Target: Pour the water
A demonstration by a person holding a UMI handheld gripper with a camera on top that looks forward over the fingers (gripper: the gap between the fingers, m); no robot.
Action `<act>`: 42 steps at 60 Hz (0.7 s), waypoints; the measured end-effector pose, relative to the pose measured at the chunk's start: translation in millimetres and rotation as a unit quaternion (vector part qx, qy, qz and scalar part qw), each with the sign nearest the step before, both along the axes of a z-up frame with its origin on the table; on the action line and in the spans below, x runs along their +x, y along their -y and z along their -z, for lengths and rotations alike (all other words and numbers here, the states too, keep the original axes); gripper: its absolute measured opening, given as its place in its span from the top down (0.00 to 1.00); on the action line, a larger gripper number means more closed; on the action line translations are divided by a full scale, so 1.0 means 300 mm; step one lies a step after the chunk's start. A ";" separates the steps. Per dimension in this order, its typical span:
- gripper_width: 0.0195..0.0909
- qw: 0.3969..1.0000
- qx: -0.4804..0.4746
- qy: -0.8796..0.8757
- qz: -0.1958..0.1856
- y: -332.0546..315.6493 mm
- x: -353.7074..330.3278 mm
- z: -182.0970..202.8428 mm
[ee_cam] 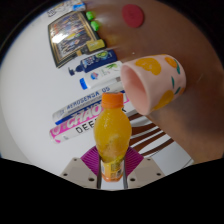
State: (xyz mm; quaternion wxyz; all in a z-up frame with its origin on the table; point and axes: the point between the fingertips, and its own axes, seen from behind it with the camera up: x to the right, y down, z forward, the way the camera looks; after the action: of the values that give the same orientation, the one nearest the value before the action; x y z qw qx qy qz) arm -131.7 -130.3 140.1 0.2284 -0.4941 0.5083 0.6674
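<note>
gripper (113, 170) fingers pinching an orange bottle (113, 135) upright between the pink pads, a tilted pink cup (153, 82) with orange spots just beyond it, markers (88, 100) on the white table (30, 110)

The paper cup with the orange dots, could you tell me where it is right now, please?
In the gripper view, the paper cup sits tilted just up and right of the orange bottle, which the gripper grips.

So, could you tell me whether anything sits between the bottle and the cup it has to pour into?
Nothing visible does. The gripper is shut on the orange bottle, held upright between the fingers, and the tilted cup hangs just beyond the bottle's cap with only open air between them. The markers lie off to the side.
</note>
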 end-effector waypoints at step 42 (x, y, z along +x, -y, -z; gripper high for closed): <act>0.86 0.825 0.152 0.541 -0.064 0.033 0.269 -0.252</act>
State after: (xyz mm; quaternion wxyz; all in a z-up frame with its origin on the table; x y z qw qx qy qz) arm -50.9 -140.3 215.8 0.4959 -0.7662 0.1625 0.3750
